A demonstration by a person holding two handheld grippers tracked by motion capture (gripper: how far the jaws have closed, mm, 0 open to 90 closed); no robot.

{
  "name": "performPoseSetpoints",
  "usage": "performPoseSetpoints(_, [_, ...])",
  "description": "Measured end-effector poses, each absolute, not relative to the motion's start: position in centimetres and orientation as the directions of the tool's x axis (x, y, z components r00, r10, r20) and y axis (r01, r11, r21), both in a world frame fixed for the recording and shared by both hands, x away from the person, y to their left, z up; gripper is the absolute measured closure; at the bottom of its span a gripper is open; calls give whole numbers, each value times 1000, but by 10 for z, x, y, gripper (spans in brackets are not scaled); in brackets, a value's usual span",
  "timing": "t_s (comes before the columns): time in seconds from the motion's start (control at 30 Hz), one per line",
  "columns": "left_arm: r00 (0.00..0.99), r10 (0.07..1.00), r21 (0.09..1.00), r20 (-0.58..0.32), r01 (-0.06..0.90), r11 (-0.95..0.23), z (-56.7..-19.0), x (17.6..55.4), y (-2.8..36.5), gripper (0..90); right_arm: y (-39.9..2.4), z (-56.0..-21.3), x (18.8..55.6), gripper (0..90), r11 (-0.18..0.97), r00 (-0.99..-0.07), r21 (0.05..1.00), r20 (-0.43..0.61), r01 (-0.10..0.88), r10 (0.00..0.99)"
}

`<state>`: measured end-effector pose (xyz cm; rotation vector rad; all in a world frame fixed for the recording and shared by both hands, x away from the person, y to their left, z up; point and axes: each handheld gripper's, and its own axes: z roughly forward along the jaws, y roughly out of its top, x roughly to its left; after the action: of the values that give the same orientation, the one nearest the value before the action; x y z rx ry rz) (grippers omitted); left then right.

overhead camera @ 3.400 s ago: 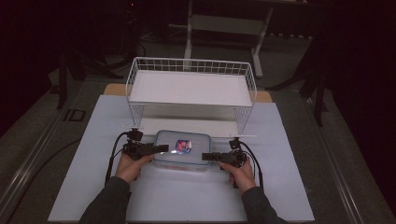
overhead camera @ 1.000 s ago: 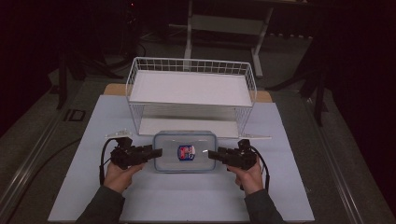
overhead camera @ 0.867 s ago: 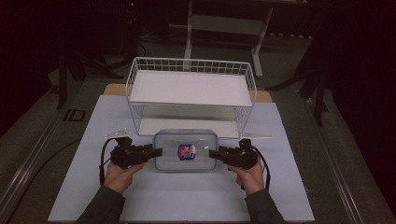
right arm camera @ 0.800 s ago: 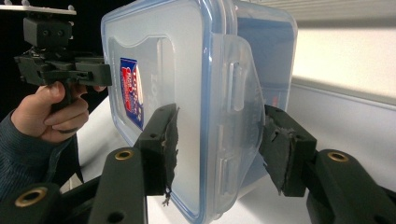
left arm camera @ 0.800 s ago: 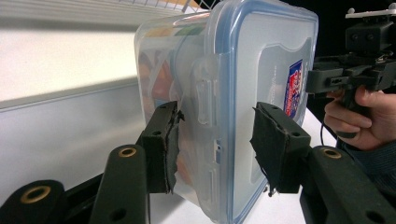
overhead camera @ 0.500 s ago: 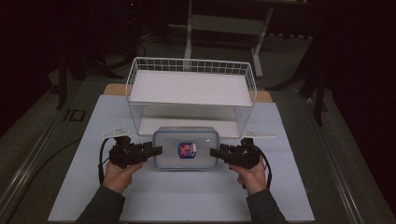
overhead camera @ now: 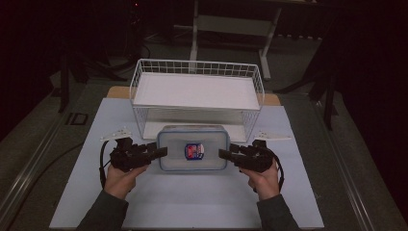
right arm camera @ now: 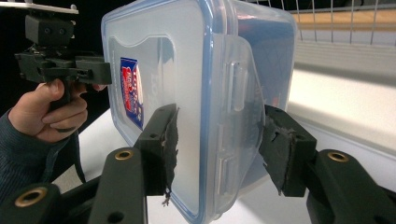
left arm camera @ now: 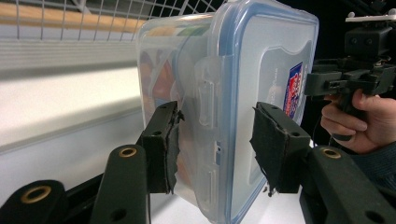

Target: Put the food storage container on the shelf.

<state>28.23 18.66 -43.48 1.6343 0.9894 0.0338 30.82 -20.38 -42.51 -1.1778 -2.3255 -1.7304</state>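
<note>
1 container (overhead camera: 192,148) level, long axis left-right btw grippers

The counter (overhead camera: 192,202), covered with a white sheet, bore a white wire basket rack (overhead camera: 197,91) at its far edge.

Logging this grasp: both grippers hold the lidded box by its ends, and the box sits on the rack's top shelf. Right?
Not quite. The box is in front of the rack, not on its top shelf; the high view shows this. The left gripper and right gripper do hold its ends.
</note>
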Motion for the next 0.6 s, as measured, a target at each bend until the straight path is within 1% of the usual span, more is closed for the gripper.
performPoseSetpoints(0.07, [643,608,820,-466,571,24,-433,282,187,519,-204,-423,308,487,105,-720,821,422,561,551])
performPoseSetpoints(0.1, [649,610,828,-455,560,21,-425,281,186,519,-204,-421,307,487,104,-722,823,420,558,550])
performPoseSetpoints(0.13, [652,610,831,-450,556,18,-422,281,186,519,-204,-415,306,487,102,-728,831,411,547,549])
performPoseSetpoints(0.6, [680,607,862,-412,507,17,-383,292,182,517,-209,-380,310,487,77,-745,868,372,490,554])
